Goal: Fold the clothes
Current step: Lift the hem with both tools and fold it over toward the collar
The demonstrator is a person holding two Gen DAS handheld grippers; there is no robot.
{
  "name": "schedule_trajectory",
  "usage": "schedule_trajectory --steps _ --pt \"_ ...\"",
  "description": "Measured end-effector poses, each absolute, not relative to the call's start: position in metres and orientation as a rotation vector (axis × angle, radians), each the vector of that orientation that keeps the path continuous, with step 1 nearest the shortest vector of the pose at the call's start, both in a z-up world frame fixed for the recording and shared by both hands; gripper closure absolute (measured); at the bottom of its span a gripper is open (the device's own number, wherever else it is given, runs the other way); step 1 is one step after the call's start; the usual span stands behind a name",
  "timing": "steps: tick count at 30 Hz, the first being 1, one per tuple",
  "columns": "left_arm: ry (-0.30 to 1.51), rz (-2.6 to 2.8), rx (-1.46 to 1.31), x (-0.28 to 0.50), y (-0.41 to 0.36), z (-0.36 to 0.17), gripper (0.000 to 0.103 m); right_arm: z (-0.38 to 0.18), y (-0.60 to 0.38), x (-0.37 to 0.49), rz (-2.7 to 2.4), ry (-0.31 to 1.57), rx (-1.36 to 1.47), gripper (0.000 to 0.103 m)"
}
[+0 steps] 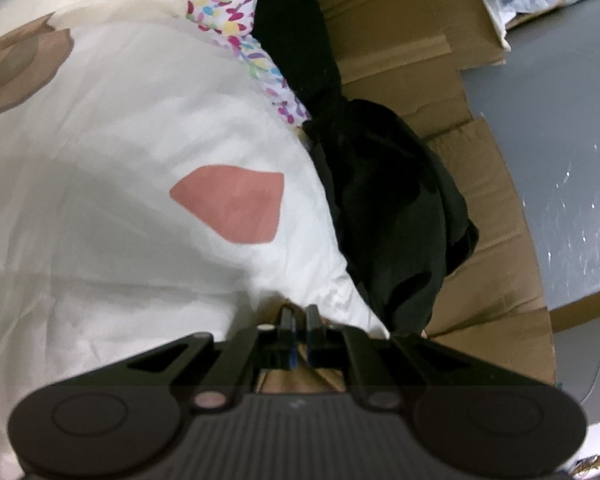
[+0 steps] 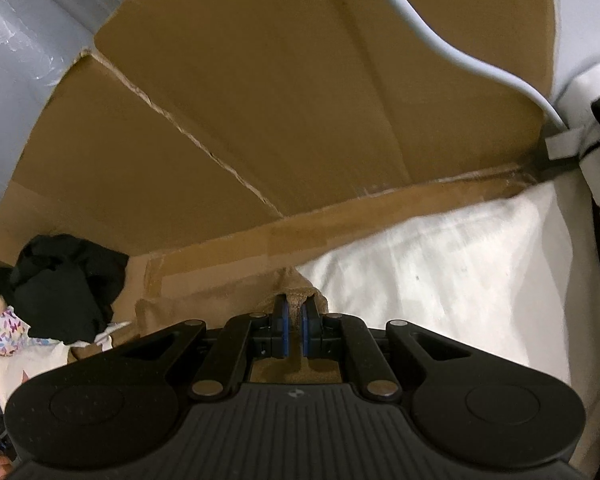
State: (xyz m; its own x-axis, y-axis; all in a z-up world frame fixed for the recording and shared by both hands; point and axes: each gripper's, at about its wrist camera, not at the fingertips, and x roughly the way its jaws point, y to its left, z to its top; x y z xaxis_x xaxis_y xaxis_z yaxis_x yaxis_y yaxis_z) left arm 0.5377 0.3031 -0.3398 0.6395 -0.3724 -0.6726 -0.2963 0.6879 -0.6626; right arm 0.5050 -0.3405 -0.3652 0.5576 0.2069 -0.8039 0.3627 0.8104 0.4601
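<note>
Flattened cardboard [image 2: 300, 100] covers the grey floor [image 1: 560, 140]; both grippers, left [image 1: 300, 312] and right [image 2: 294, 308], pinch a tan-backed white garment [image 1: 120, 160], black clothes [image 1: 380, 200] alongside.

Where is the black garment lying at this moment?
In the left wrist view the black garment lies crumpled on the brown cardboard, against the right edge of the white cloth. In the right wrist view it sits far left.

So the sheet [image 1: 120, 184] lies on the cardboard [image 1: 480, 200], dark garment [image 1: 388, 208] bunched at its right edge. A doll [image 1: 224, 4] sits behind, touching both. From the right wrist, a cable [image 2: 440, 32] runs over the cardboard.
</note>
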Motion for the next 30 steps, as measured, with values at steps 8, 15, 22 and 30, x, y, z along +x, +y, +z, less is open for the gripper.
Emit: schedule_trajectory --steps 8,15,22,30 --pt "0.930 -0.059 -0.857 0.552 0.299 -0.360 0.097 -0.387 -0.338 0.522 -0.097 0.997 0.648 0.096" --pt "0.907 -0.061 -0.748 0.542 0.312 -0.346 0.083 -0.377 -0.345 0.515 -0.040 0.937 0.654 0.092" --pt "0.944 -0.086 -0.629 0.532 0.310 -0.339 0.082 -0.370 -0.352 0.503 0.022 0.900 0.665 0.080" --pt "1.028 -0.129 -0.479 0.532 0.289 -0.347 0.076 -0.365 -0.364 0.485 0.038 0.845 0.657 0.049"
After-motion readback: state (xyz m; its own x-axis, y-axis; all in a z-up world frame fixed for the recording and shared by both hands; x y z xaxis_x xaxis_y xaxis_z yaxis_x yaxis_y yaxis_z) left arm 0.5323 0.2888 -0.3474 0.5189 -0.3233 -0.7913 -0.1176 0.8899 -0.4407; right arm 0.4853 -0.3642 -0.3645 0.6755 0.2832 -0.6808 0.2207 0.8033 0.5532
